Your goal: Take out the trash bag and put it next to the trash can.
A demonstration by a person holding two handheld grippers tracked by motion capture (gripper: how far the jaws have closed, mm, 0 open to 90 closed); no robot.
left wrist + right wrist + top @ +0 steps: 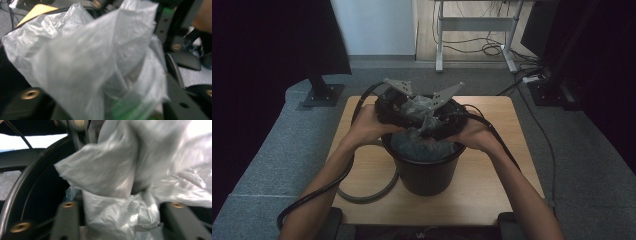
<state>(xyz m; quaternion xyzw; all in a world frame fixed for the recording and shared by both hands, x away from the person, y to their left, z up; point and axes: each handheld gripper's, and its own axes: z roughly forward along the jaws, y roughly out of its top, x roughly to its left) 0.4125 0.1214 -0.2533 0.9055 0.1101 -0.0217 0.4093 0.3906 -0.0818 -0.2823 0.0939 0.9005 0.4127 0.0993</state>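
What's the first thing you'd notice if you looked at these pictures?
Two hands meet over a black bin in the middle of a wooden table, the left gripper and right gripper close together above its mouth. Crumpled clear plastic bag bunches between them, with a fold lying between the right gripper's jaws.

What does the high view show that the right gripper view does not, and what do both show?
High view alone: the wooden table, both hands holding the grippers together over the black bin, and a desk frame behind. Right gripper view alone: crumpled plastic folds bunched between its two black jaws, close up, somewhat blurred. Both share the translucent plastic bag and the bin's dark rim.
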